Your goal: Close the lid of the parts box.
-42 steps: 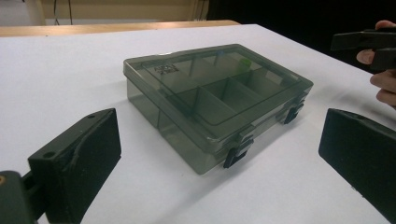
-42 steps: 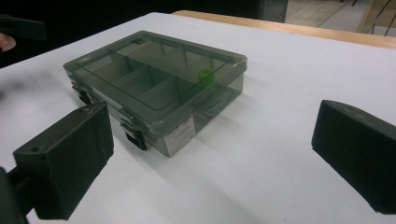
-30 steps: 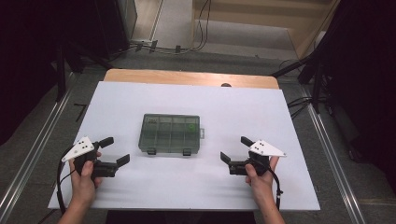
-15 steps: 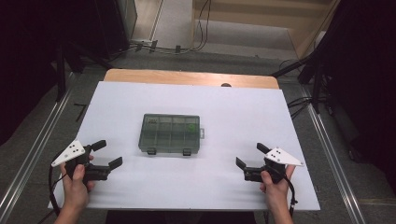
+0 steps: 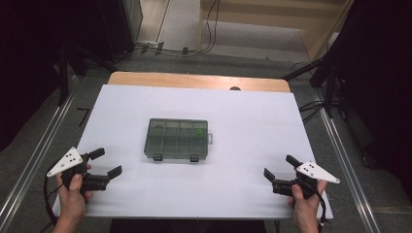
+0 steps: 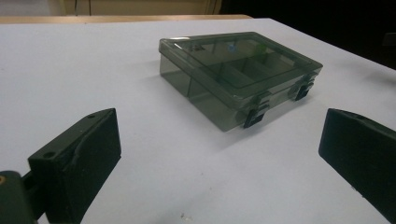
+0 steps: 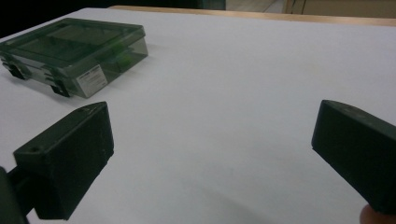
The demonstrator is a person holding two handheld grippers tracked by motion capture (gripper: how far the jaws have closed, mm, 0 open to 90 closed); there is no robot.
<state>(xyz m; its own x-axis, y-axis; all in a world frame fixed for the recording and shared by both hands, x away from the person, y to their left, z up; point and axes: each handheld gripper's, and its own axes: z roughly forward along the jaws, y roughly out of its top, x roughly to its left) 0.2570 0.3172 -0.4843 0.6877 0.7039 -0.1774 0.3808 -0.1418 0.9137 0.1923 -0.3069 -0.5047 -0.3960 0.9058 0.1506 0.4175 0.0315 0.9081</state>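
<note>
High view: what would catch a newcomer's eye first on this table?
A dark see-through plastic box with a shut lid and inner compartments lies alone near the middle of the white table. At the near corners, a hand holds the left gripper and another the right gripper, both with jaws wide open and pointed inward, well apart from the box.
</note>
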